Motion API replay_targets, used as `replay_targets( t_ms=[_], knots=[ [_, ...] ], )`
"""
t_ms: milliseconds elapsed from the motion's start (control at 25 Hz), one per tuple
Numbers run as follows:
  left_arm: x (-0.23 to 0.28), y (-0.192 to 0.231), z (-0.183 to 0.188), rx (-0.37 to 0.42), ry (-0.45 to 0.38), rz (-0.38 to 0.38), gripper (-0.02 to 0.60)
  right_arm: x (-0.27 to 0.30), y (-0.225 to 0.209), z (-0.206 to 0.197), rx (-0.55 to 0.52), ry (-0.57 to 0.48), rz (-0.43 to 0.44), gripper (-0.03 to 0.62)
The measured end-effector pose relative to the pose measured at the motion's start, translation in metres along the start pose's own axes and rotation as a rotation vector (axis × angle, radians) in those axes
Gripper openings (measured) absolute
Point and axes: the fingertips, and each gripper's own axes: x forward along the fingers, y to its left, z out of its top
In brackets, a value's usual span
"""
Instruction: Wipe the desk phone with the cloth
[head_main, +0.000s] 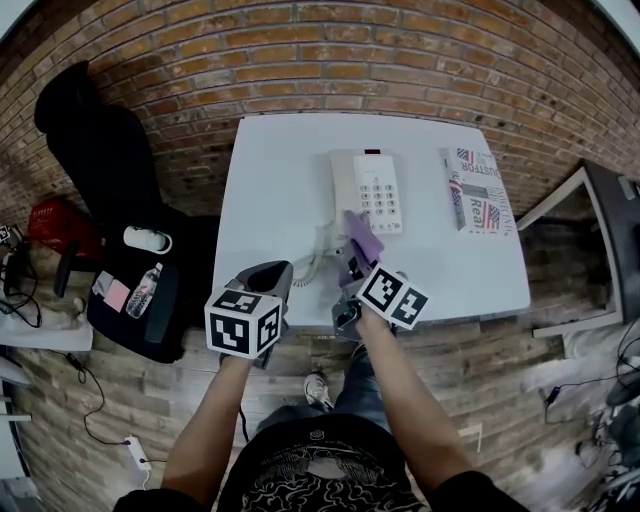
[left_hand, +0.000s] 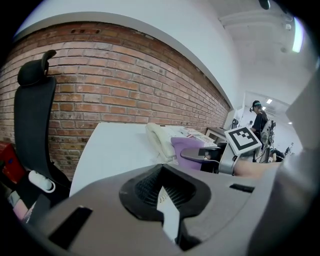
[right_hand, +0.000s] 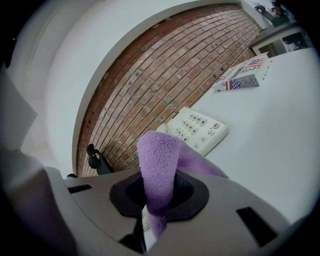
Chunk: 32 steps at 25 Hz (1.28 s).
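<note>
A white desk phone (head_main: 366, 190) lies on the white desk (head_main: 280, 180), its handset on the left side and its coiled cord (head_main: 308, 268) trailing toward me. My right gripper (head_main: 352, 262) is shut on a purple cloth (head_main: 362, 238), which hangs just in front of the phone's near edge. In the right gripper view the cloth (right_hand: 157, 160) stands folded up out of the jaws, with the phone's keypad (right_hand: 200, 129) beyond it. My left gripper (head_main: 268, 282) hovers at the desk's front edge, left of the cord, shut and holding nothing (left_hand: 162, 192).
A folded newspaper (head_main: 478, 188) lies on the desk right of the phone. A black office chair (head_main: 100, 150) stands to the left, and beside it a dark bag (head_main: 135, 295) with a bottle. A brick wall (head_main: 350, 60) runs behind the desk.
</note>
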Motion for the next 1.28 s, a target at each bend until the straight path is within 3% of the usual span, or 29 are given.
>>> replay_targets(
  t_ms=[440,880,1280],
  knots=[
    [0.002,-0.004,-0.003,-0.004,-0.007,0.005,0.006,-0.013,0.010,-0.001,-0.137,0.064,0.038,0.047],
    [0.034,-0.014,0.025,-0.016,-0.035,-0.013,0.006,-0.021,0.027,0.085,-0.309,0.040,0.089,0.047],
    [0.065,0.011,0.046,-0.083,-0.054,0.032,0.006,0.042,0.066,0.147,-0.509,0.136,0.197,0.047]
  ],
)
